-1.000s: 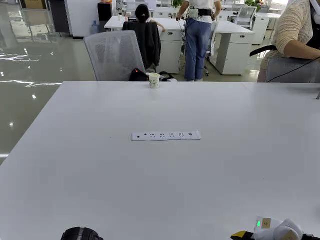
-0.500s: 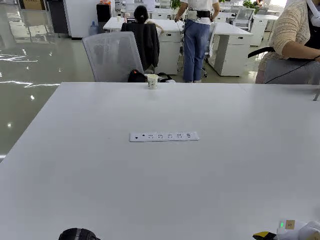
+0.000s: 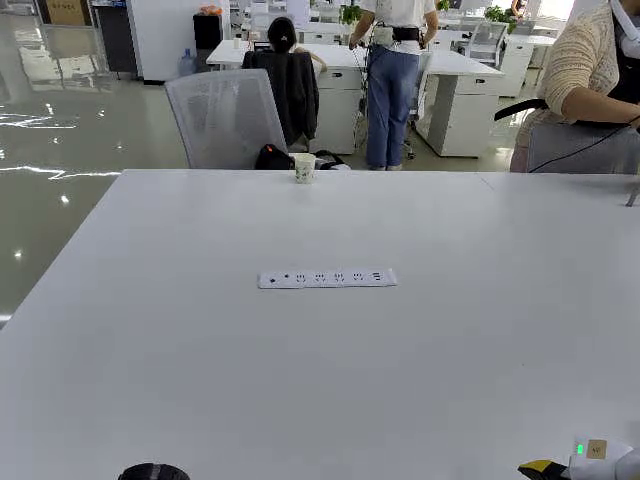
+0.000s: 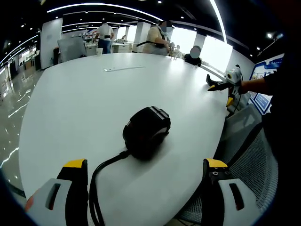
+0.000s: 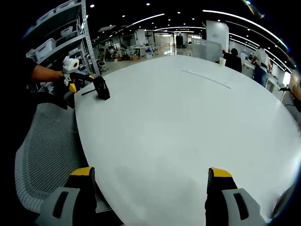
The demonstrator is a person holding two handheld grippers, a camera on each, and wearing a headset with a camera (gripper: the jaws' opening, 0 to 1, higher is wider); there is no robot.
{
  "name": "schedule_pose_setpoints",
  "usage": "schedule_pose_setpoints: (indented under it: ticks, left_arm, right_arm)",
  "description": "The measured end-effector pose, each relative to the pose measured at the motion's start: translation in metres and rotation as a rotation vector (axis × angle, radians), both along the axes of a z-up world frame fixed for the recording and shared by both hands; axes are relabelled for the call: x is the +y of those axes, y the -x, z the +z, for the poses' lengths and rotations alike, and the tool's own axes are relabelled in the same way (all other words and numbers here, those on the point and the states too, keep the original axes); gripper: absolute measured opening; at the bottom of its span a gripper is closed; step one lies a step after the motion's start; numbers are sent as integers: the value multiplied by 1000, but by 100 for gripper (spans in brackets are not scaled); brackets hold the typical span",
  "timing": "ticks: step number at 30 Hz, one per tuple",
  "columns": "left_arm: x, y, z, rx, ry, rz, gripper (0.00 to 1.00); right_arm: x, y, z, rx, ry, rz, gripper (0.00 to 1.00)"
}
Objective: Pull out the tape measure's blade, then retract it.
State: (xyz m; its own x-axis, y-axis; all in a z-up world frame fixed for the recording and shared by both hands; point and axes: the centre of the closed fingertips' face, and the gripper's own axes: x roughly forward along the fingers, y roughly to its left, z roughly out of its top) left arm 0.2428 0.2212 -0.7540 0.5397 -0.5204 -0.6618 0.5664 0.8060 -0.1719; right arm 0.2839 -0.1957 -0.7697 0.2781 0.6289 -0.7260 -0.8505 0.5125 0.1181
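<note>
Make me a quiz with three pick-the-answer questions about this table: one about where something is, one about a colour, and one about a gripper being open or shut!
1. Where is the tape measure?
A) on a chair
B) on the table, just ahead of the left gripper
C) on the floor

2. What colour is the tape measure?
A) red
B) white
C) black

3. How is the left gripper?
A) open
B) shut on the tape measure
C) shut with nothing in it

Answers:
1 B: it lies on the white tabletop, just beyond the jaws.
2 C: its case is black.
3 A: the jaws stand wide apart and touch nothing.
</note>
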Motion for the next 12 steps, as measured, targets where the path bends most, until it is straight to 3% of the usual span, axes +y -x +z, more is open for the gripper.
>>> schedule_pose_setpoints:
  ticks: [7,12]
  left_arm:
    - [-1,4,-3,12,1,-10,99]
    - [0,3,-3,11,-2,-9,99]
  right_arm:
    - [5,5,-2,14,-1,9,99]
    - [1,-4,7,-3,0,3,99]
